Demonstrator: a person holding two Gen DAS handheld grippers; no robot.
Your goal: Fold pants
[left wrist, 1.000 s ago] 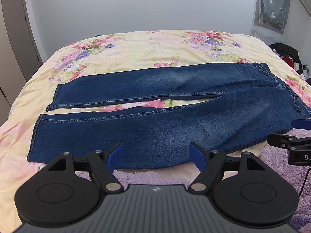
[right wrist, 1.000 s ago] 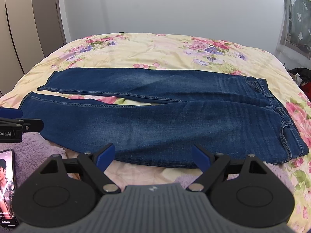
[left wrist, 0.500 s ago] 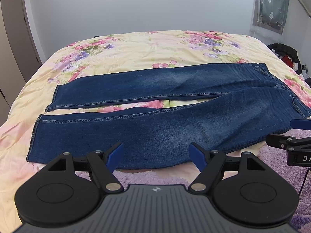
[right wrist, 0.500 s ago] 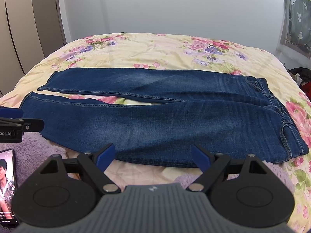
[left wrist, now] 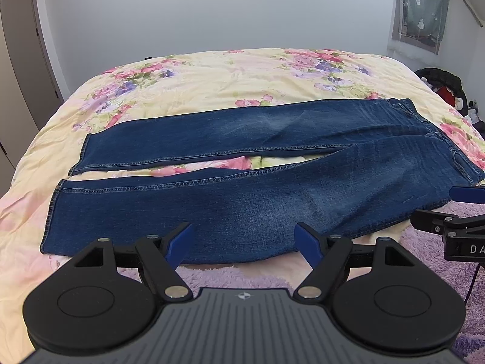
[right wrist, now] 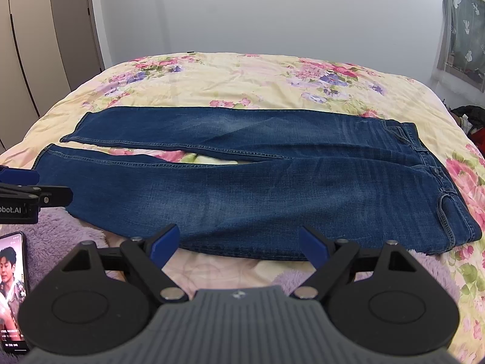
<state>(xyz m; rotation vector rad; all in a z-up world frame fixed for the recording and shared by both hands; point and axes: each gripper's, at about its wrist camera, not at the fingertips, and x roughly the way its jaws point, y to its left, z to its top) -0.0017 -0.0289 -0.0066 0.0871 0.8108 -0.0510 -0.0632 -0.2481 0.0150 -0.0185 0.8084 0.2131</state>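
Jeans (left wrist: 242, 182) are lying flat on the floral bed (left wrist: 212, 79) straight ahead of you, long axis running crosswise with hems leftward, so you're holding your left gripper (left wrist: 244, 242) nearer the hems and your right gripper (right wrist: 239, 244) nearer the waistband, both spread wide and gripping nothing.

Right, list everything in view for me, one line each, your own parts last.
jeans: one, dark blue, laid flat across the bed, legs to the left, waistband to the right
bedspread: one, cream with pink and purple flowers, covering the bed
fleece blanket: one, lilac, along the near edge of the bed
phone: one, screen lit, on the blanket at lower left in the right wrist view
wardrobe: one, beige, left of the bed
curtain: one, grey-green, on the right wall
pile of clothes: black and red, right of the bed
left gripper: black with blue pads, jaws open, empty
right gripper: same, jaws open, empty
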